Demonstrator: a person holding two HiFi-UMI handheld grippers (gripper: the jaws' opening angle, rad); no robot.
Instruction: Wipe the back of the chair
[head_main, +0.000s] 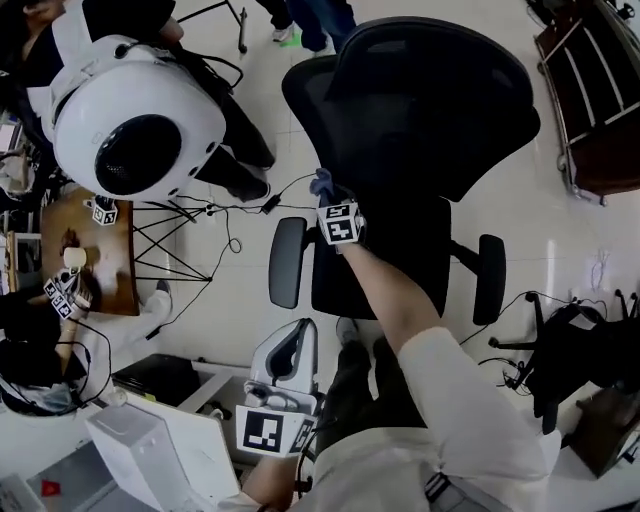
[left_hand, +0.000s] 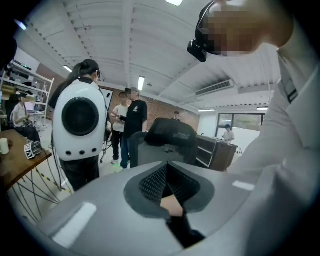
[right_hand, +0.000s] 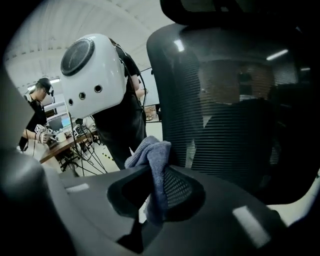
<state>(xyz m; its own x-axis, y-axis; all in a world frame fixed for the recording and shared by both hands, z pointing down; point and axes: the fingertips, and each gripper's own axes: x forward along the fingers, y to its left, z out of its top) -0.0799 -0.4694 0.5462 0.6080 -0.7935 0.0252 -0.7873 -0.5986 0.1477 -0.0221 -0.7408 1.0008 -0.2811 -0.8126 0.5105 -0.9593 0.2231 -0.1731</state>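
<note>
The person is reaching the right gripper (right_hand: 156, 175) out to the black office chair (head_main: 430, 110). Its jaws are clamping a bunched blue-grey cloth (right_hand: 150, 150), which is sticking out past the tips. The cloth is sitting right at the left edge of the mesh backrest (right_hand: 225, 120). Whether it is actually pressing on the mesh I cannot tell from here. The left gripper (left_hand: 167, 167) is hanging low on the near side by the person's waist, its jaws together with nothing in them, and it is taking no part. Someone wearing a white hard-shell backpack (head_main: 135, 120) is standing off to the left of the chair, beside a small wooden desk (head_main: 110, 280).

I'd say the wiping is only beginning, since the cloth is at one edge and the wide mesh is lying to its right. The next move is calling for firm contact and a steady sweep rightward across the back, without letting the chair roll or swivel away.
</note>
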